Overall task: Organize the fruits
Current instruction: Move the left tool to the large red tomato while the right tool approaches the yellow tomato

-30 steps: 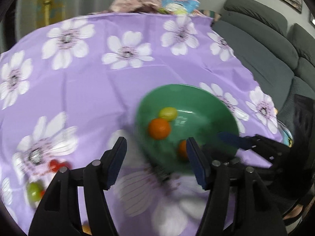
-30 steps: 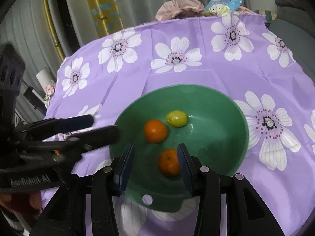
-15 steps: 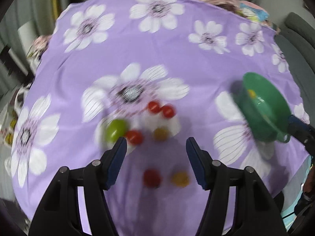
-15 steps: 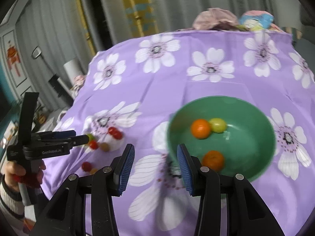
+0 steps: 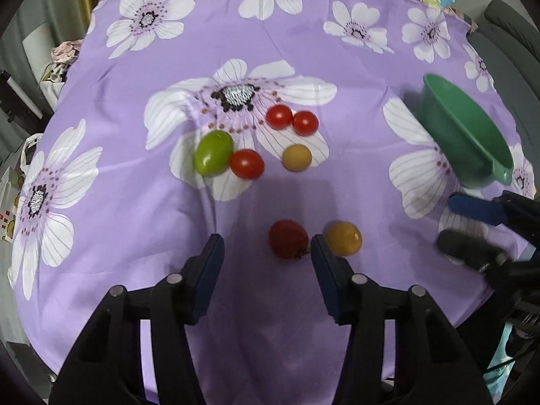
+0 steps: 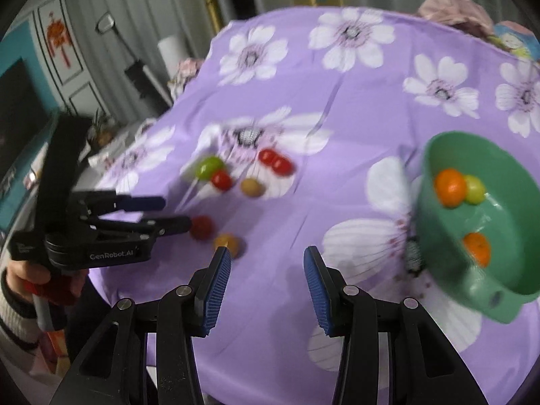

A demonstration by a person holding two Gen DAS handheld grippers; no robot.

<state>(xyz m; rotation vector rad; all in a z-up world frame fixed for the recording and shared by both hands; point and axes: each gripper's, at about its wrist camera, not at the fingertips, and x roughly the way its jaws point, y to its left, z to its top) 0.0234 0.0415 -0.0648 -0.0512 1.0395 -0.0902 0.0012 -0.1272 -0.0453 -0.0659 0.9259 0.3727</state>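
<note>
Small round red, yellow and green fruits (image 5: 247, 163) lie mid-frame on the purple flowered table (image 5: 118, 202). Left tongs (image 5: 266, 256), just narrowing, gape around a red tomato (image 5: 288, 239), untouched. Right tongs (image 6: 267, 268) part-open, empty. Green bowl (image 6: 438, 253) at right holds oranges.

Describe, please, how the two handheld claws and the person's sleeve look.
Both claws are black plastic, with blue ribbed pads and silver rivets. The left claw carries white "GenRobot.AI" lettering and a red grip. The sleeve is cream ribbed knit with dark stripes.
</note>
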